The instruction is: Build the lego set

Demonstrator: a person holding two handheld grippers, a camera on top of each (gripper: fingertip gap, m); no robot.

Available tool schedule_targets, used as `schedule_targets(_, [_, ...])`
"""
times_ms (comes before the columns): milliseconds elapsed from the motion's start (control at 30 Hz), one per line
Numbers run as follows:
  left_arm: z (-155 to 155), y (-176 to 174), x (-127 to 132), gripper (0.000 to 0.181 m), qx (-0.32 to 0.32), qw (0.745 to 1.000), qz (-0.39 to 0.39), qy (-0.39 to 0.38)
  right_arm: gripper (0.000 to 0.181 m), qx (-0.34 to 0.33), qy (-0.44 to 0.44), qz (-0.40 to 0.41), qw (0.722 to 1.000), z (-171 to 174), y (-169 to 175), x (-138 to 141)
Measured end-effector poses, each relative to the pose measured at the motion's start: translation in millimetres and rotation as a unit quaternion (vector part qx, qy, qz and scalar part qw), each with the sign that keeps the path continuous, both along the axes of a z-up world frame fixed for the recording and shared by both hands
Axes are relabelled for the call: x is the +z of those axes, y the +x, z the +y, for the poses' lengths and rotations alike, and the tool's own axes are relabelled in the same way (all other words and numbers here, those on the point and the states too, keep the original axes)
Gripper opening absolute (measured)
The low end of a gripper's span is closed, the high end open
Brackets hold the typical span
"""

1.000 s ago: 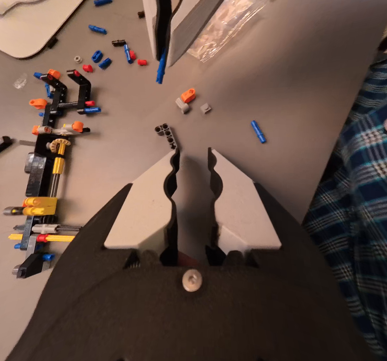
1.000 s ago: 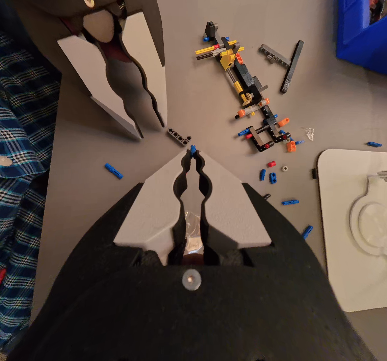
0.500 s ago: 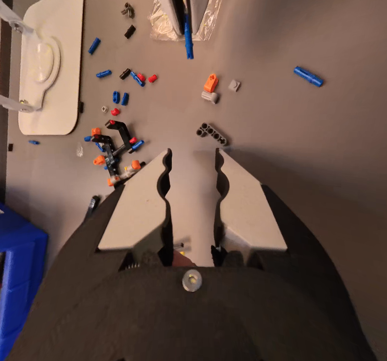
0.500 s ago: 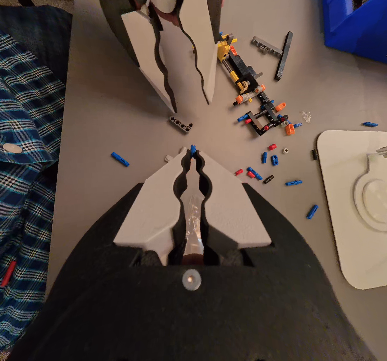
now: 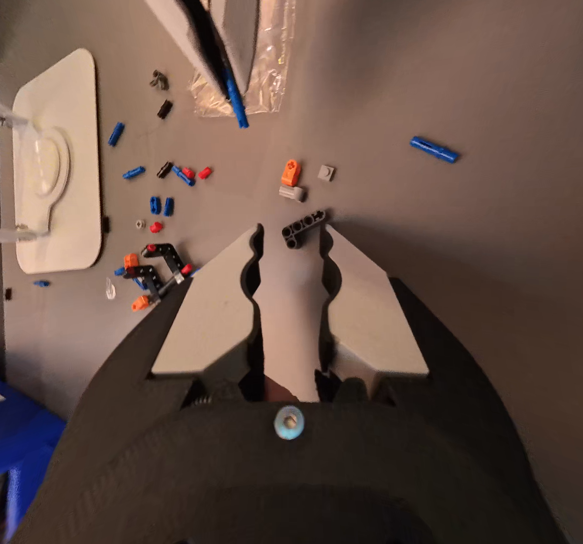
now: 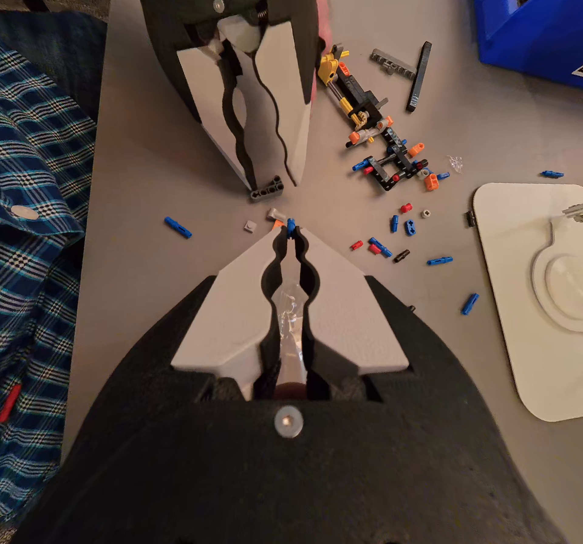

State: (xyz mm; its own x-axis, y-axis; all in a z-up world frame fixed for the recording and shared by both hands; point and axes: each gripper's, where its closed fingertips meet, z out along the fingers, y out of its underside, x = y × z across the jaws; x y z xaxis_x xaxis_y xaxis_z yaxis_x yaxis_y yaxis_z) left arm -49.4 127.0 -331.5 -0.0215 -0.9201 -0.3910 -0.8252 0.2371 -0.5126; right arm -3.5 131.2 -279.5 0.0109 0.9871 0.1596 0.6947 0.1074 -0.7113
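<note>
My left gripper (image 5: 291,230) is open, low over the grey table. A dark grey L-shaped beam (image 5: 303,229) lies flat between its two fingertips; I cannot tell if they touch it. In the right wrist view the left gripper (image 6: 273,185) comes down from the top with the beam (image 6: 267,190) at its tips. My right gripper (image 6: 290,232) is shut on a blue pin (image 6: 290,225) that sticks out of its tips, just short of the beam. The pin also shows in the left wrist view (image 5: 236,102). The black, yellow and orange partial build (image 6: 378,125) lies to the right.
Loose blue, red and black pins (image 6: 381,246) are scattered near a white board (image 6: 536,276). An orange connector (image 5: 291,173) and grey pieces lie by the beam. A blue bin (image 6: 536,17), two long beams (image 6: 418,77), a clear bag (image 5: 271,65) and a plaid sleeve (image 6: 38,181) border the area. Across from one pair of fingers to the other is roughly 7 centimeters. It is some 4 centimeters from my left tips to the orange connector (image 5: 291,173).
My left gripper has swung round and moved down to the L-shaped beam, which now lies between its open fingertips. My right gripper has kept the blue pin and backed off slightly.
</note>
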Motion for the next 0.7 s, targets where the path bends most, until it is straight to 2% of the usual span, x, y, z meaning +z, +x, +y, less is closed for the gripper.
schedule_targets(133, [-0.7,6.5,-4.9,0.011,-0.050,0.998,0.040,0.010,0.002,-0.003,0.002,0.005,1.000,1.5,3.0,2.5])
schedule_targets(200, [1.5,8.4,-5.3,0.008,-0.060,0.996,0.054,0.024,0.002,-0.004,0.002,0.007,1.000,2.4,5.1,3.0])
schedule_targets(267, [0.5,7.5,-5.0,0.006,-0.050,0.997,0.066,0.001,0.002,-0.004,0.001,0.010,1.000,2.5,6.6,3.0])
schedule_targets(333, [0.2,3.0,-4.9,0.006,-0.026,0.996,0.080,-0.029,0.002,-0.003,0.001,0.012,1.000,2.0,7.5,2.9])
schedule_targets(400, [-9.7,-0.5,-4.7,0.005,0.002,0.991,0.085,-0.105,0.002,0.001,0.001,0.014,1.000,1.1,8.0,3.1])
schedule_targets(500, [-22.2,-3.2,-4.1,0.005,0.060,0.968,0.071,-0.232,0.002,0.005,0.000,0.019,1.000,-1.0,8.6,3.7])
schedule_targets(533, [-18.1,-2.9,-3.7,0.005,0.085,0.962,0.058,-0.251,0.002,0.007,0.000,0.020,1.000,-1.5,9.0,3.6])
schedule_targets(633, [-7.6,-2.0,-0.8,0.006,0.134,0.949,0.022,-0.285,0.002,0.008,0.000,0.024,1.000,-2.4,10.2,3.5])
schedule_targets(667, [3.4,-4.6,-1.6,0.012,0.154,0.953,0.018,-0.260,0.002,0.008,0.001,0.026,1.000,-2.4,10.4,3.9])
schedule_targets(700, [9.5,-7.6,-2.5,0.025,0.157,0.959,0.022,-0.233,0.002,0.008,0.001,0.028,1.000,-2.5,10.6,4.6])
